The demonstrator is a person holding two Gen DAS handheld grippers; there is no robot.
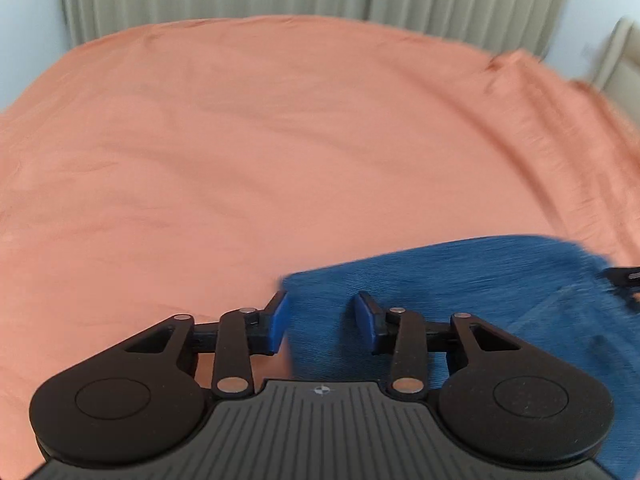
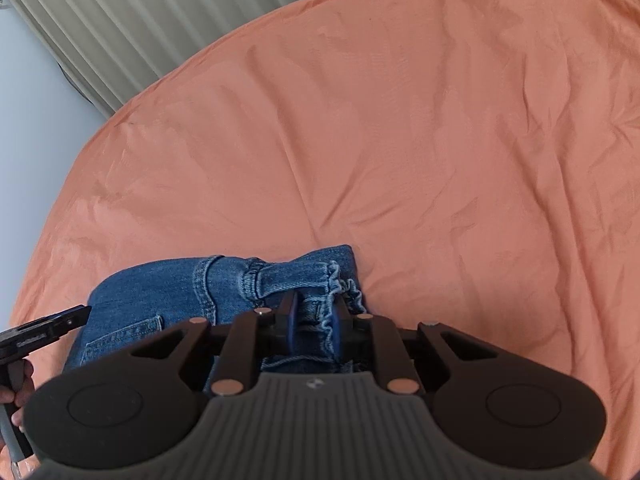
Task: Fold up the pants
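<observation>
**Ana:** Jeans (image 2: 168,300) are on the bed (image 2: 400,120), lying on the orange sheet at its near edge, just under both cameras. How far along would you say the folding is?

**Ben:** Partway, I'd judge. From the right wrist I can see a back pocket and a thick seam, with a frayed hem bunched on top near the waist end. That suggests at least one fold is being laid over, but the bundle is loose and not squared off.

**Ana:** And the right hand-held gripper (image 2: 314,320)?

**Ben:** Clamped on that frayed hem; the denim sits pinched between its blue pads, which stand nearly together.

**Ana:** The left one?

**Ben:** The left hand-held gripper (image 1: 322,320) has its pads apart, about half spread. The corner of the jeans lies below and between them, yet neither pad seems to press on cloth. The left wrist picture is blurred, so I can't be sure of contact.

**Ana:** What's left, then?

**Ben:** Setting that hem down flat, smoothing the layers, and probably one more fold to make a compact stack. Most of the bed beyond is bare sheet.
</observation>
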